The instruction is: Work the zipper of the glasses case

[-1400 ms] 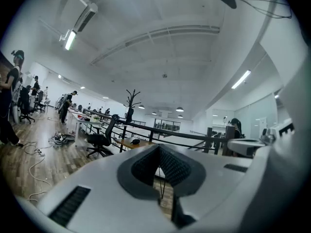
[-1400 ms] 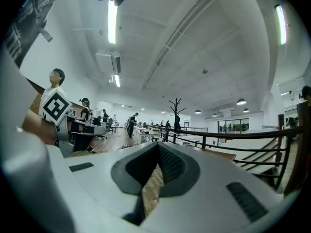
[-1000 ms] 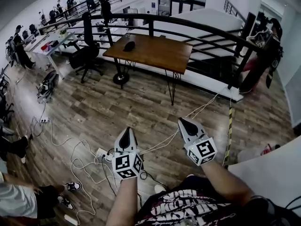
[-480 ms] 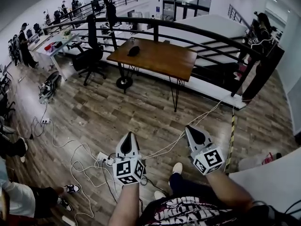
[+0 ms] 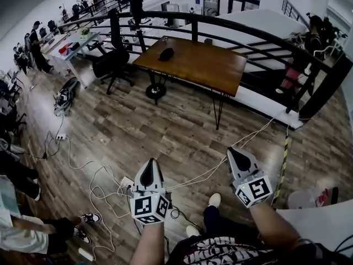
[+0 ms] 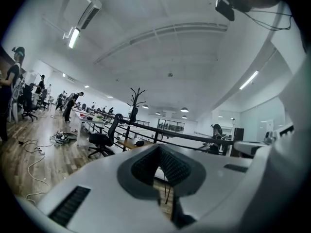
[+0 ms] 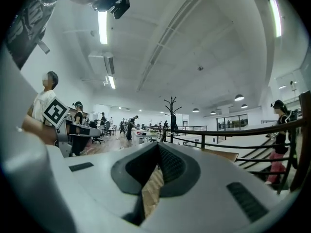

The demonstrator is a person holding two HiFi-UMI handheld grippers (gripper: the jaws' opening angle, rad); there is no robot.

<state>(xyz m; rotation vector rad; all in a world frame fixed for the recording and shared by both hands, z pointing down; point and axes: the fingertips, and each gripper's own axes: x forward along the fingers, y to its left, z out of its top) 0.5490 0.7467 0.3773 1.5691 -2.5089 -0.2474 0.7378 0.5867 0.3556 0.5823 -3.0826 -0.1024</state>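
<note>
Wooden table (image 5: 209,68) beside black railing (image 5: 259,31); office chair (image 5: 110,62) left of it; cables (image 5: 96,184) strewn over plank floor (image 5: 138,131).

Wood-plank floor (image 5: 138,126), white cables (image 5: 99,181) strewn. Wooden desk (image 5: 209,68) on hairpin legs beside curved black railing (image 5: 265,35). Black office chair (image 5: 110,65) left of it. White ceiling (image 7: 194,42), strip lights (image 7: 102,25) lit.

We saw bright, even indoor light.
Ceiling tubes (image 7: 102,27) glared at eleven o'clock; edges bowed, corners went black, nearest surfaces blurred.

Left tool (image 5: 151,163), right tool (image 5: 234,151), wooden table (image 5: 205,66)
</note>
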